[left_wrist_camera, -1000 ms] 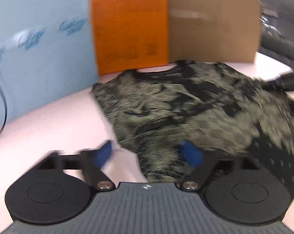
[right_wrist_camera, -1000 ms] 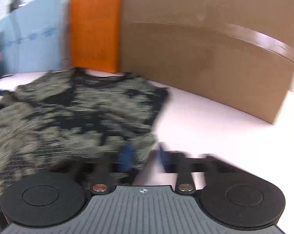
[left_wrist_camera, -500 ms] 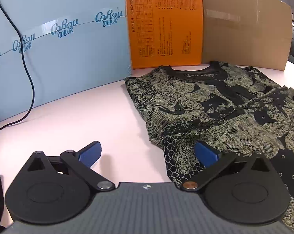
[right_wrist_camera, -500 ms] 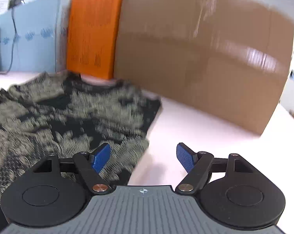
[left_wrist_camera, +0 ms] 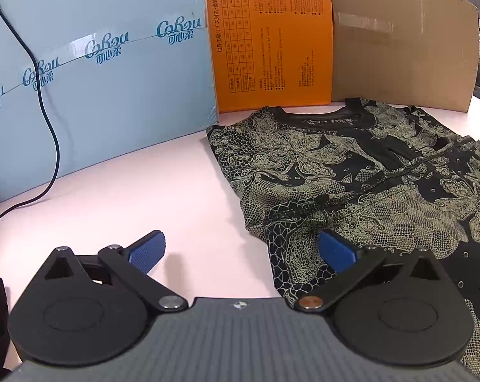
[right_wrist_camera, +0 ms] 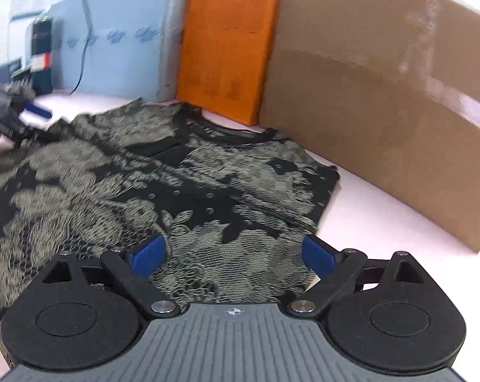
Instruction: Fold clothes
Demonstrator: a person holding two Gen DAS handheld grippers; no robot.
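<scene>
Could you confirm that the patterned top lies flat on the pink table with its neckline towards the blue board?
Not quite: the top does lie flat on the pink table, but its neckline faces the orange board, where that meets the cardboard, not the blue board. The left wrist view shows this.

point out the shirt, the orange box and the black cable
shirt (left_wrist_camera: 351, 172), left wrist view, patterned chest
orange box (left_wrist_camera: 271, 38), left wrist view, printed front face
black cable (left_wrist_camera: 47, 121), left wrist view, stretch hanging down the blue panel

Pale pink table (left_wrist_camera: 163, 187) before blue, orange, brown boards.
</scene>
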